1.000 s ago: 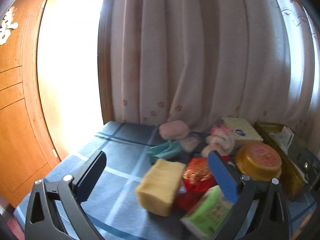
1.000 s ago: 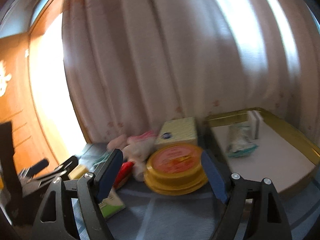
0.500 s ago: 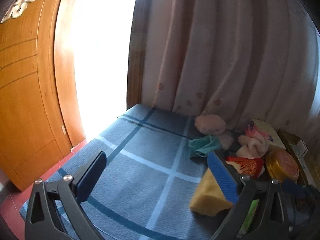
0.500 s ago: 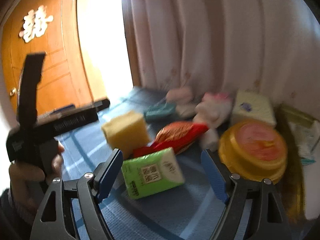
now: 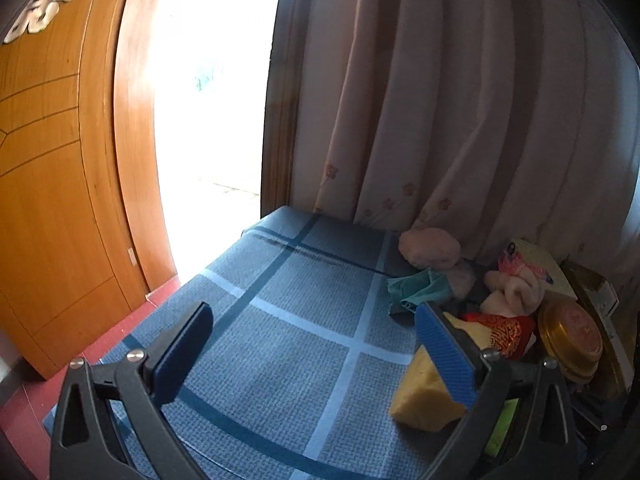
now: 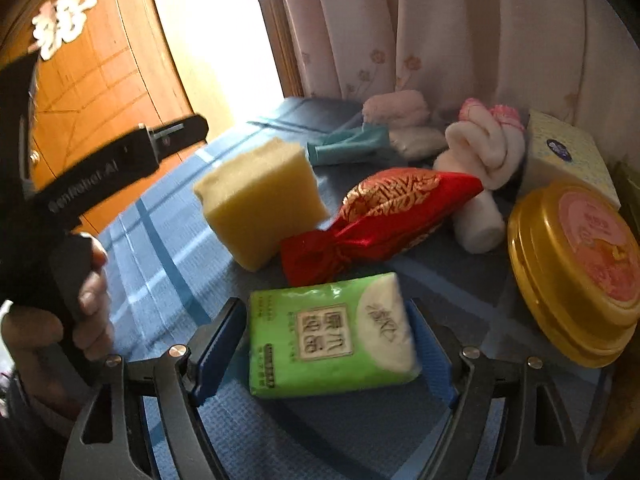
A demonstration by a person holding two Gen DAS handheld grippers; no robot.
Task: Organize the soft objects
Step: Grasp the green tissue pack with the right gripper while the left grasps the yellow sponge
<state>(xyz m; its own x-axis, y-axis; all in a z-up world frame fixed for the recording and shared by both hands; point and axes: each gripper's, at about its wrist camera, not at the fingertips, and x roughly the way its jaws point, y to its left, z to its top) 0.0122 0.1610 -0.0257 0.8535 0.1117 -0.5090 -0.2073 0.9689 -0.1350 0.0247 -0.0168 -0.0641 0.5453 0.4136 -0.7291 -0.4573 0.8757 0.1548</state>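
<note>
I had the right gripper straddling the green tissue pack at the near edge of the blue checked cloth, its jaws closing with the pack between them; I could not tell whether the pads were pressing yet. So I judged the step a pick-up, needing a gentle squeeze before lifting. The left gripper hung wide open and empty over bare cloth to the left. Beyond lay the yellow sponge, the red pouch, then rolled towels by the far curtain.
</note>
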